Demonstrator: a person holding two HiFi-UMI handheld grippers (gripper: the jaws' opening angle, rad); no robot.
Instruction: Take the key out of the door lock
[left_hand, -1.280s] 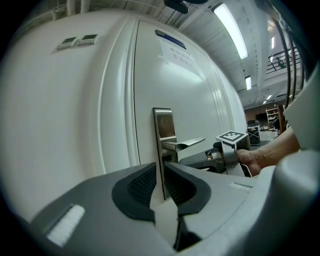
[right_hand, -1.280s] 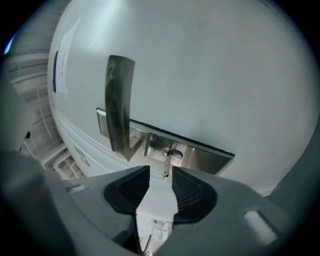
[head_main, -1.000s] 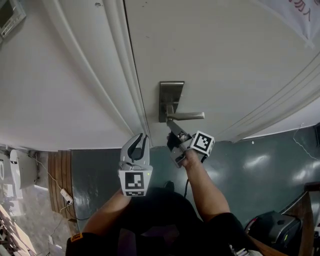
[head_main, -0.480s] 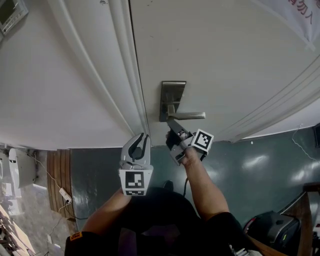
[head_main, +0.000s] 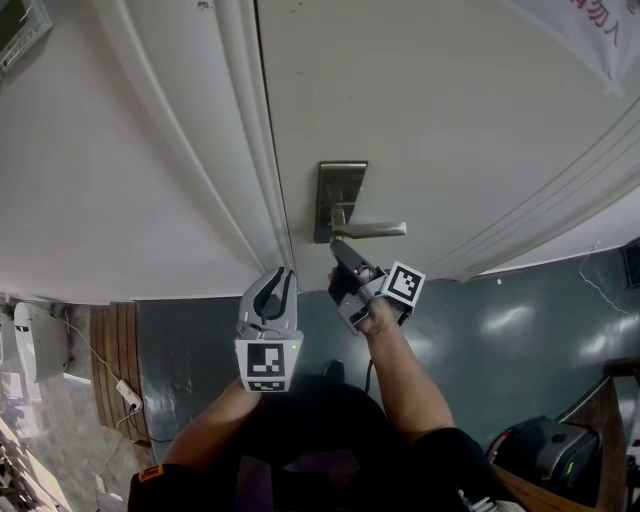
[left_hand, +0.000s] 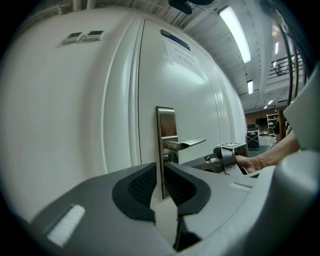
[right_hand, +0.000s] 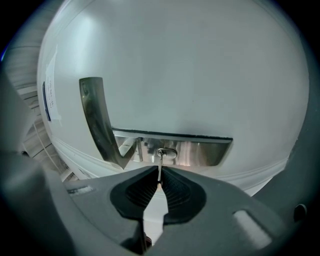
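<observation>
1. Closest to me, the left gripper (head_main: 278, 282) hangs short of the door frame. Its jaws are drawn together on nothing, and only the lock plate's edge shows far beyond their slit.
2. Just ahead and to its right, the right gripper (head_main: 338, 250) reaches in under the lever handle (head_main: 376, 230). Its jaws have just been closing, and the key (right_hand: 159, 171) stands between them, with the pad tips pinching its flat sides.
3. The key sits in the keyhole (right_hand: 167, 152) of the steel lock plate (head_main: 338, 190), just below the lever. I see it edge-on, as a thin upright strip. Its long axis runs straight ahead of my right jaws into the door (head_main: 430, 100), along the line they point.
4. By my reckoning, the coming move is a pull straight back toward me along that axis. Any sideways lean could make the blade bind. The right hand is on the key and the left is well apart from it, so the job falls to the right.
5. I can read no brand on the lock. A paper notice (left_hand: 182, 54) on the door is too blurred to read, and the red characters on a banner (head_main: 600, 25) at the far upper right are cut off. Each gripper's cube carries only black-and-white square markers.
</observation>
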